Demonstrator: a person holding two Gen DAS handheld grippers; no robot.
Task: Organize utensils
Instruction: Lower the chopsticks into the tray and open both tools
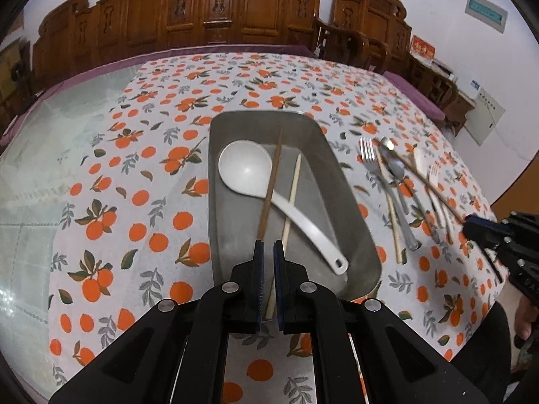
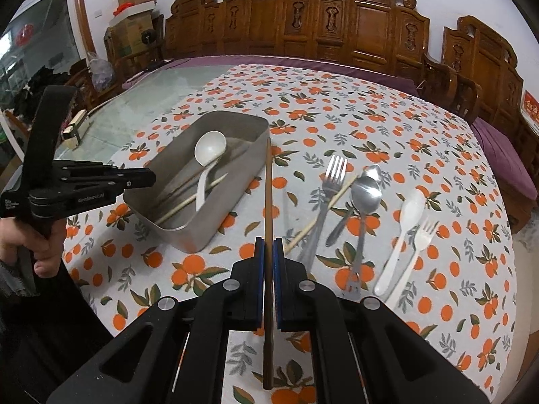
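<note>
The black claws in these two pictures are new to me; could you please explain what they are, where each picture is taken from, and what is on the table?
There is no robot here: a person holds a hand-operated claw in each hand, each with a wide-angle camera looking along its fingers. One picture looks from the left claw, shut and apparently empty above the metal tray. The other looks from the right claw, shut on a brown chopstick. The tray holds a white ladle and two chopsticks. On the orange-print tablecloth lie a metal fork, two metal spoons, a white plastic spoon, a white plastic fork and a pale chopstick.
</note>
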